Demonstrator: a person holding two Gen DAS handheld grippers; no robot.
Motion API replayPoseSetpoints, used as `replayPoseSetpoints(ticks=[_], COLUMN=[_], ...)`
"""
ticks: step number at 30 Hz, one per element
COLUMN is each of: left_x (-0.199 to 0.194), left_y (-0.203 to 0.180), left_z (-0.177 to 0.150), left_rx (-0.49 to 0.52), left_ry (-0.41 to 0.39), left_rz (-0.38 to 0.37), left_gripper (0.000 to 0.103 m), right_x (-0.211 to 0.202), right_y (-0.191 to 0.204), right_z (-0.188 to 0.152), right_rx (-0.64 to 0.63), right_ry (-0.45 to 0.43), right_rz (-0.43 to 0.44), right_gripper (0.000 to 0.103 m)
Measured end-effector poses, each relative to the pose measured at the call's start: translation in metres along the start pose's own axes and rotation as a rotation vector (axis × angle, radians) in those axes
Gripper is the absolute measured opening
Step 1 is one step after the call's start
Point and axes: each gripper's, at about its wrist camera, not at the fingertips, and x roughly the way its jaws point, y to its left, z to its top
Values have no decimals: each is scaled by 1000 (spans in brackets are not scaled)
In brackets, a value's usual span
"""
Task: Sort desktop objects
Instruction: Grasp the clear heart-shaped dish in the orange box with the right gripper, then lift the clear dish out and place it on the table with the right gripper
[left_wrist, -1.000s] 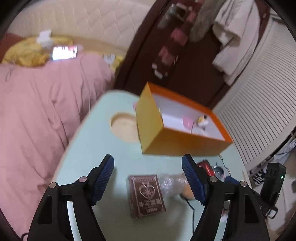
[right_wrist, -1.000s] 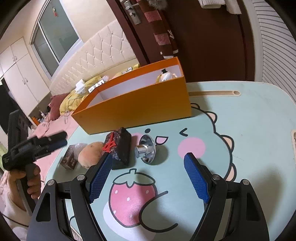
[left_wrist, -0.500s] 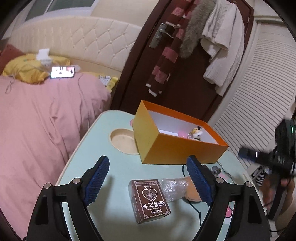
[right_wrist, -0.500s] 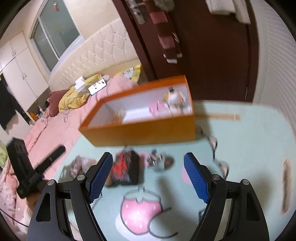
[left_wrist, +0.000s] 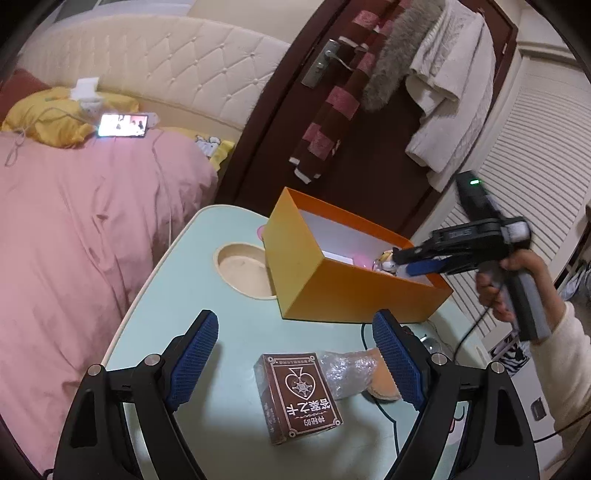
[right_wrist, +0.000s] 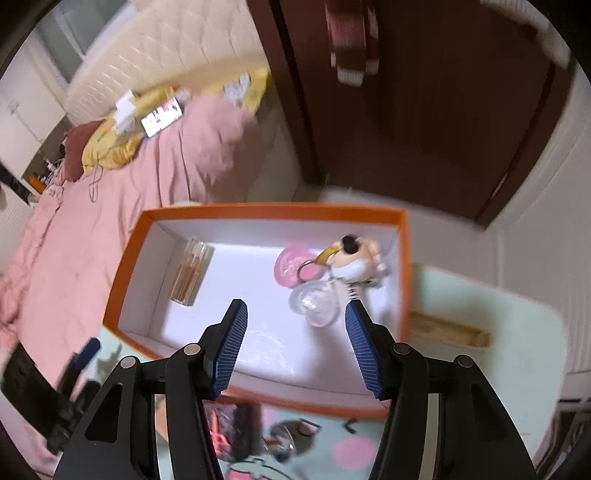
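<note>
Fingers of our left gripper (left_wrist: 295, 363) stand wide apart and hold nothing, hovering low over the pale green desk (left_wrist: 236, 317). Between them, toward 6 o'clock in the left wrist view, lies a brown card box (left_wrist: 301, 395) printed with a spade, flat on the desk. Just beside it at 3 o'clock sits a bun in a crinkled clear wrapper (left_wrist: 354, 373), partly hidden behind our right-hand blue pad. At 12 o'clock from the card box stands the open orange box (left_wrist: 332, 291), white inside, and at its 9 o'clock a round recess (left_wrist: 243, 267) is sunk in the desk. A black cable (left_wrist: 369, 343) runs down past the bun.

Our right gripper (right_wrist: 293, 347) is also spread, empty, held above the orange box (right_wrist: 266, 214) and looking down into it; in the left wrist view it (left_wrist: 410, 258) shows over the box's far end, gripped by a hand (left_wrist: 509, 288) in a cream sleeve. Inside the box we see a glass perfume bottle (right_wrist: 190, 273) lying at 9 o'clock against the left wall, and at 2 o'clock a cluster: a pink round compact (right_wrist: 295, 266), a small figure with a black hat (right_wrist: 352, 256), and a clear plastic dome-like piece (right_wrist: 316, 302) touching both. Below the box, at 6 o'clock, a dark red-marked item (right_wrist: 229, 428) and a shiny metal piece (right_wrist: 291, 434) rest on the desk, blurred. A pink bed (left_wrist: 81, 221) lies at 9 o'clock.
</note>
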Motion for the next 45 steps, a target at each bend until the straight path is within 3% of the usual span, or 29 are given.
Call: replayPoseSetpoints(ticks=[2, 10, 12, 20, 23, 27, 31, 40, 45], left_x=[-1, -1, 0, 0, 1, 1, 0, 0, 0], left_y=[2, 12, 14, 16, 14, 14, 13, 14, 13], left_z=[1, 2, 2, 2, 2, 1, 1, 1, 1], left_rx=[-14, -79, -95, -118, -113, -103, -96, -95, -91], left_ry=[-5, -1, 5, 0, 1, 6, -1, -2, -6], left_rz=[-5, -25, -32, -37, -36, -32, -25, -9, 1], left_gripper=[85, 86, 86, 86, 86, 86, 86, 86, 86], right_x=[17, 40, 42, 58, 58, 54, 40, -49, -47], right_y=[0, 19, 25, 23, 28, 28, 24, 29, 25], right_z=[10, 27, 24, 22, 20, 17, 12, -41, -84], right_rx=[10, -55, -86, -89, -121, -137, -103, -70, -54], right_ry=[75, 188, 205, 290, 264, 238, 189, -45, -58], right_rz=[-23, -143, -139, -164, -198, -203, -140, 76, 55], right_gripper=[57, 54, 48, 47, 40, 39, 39, 39, 39])
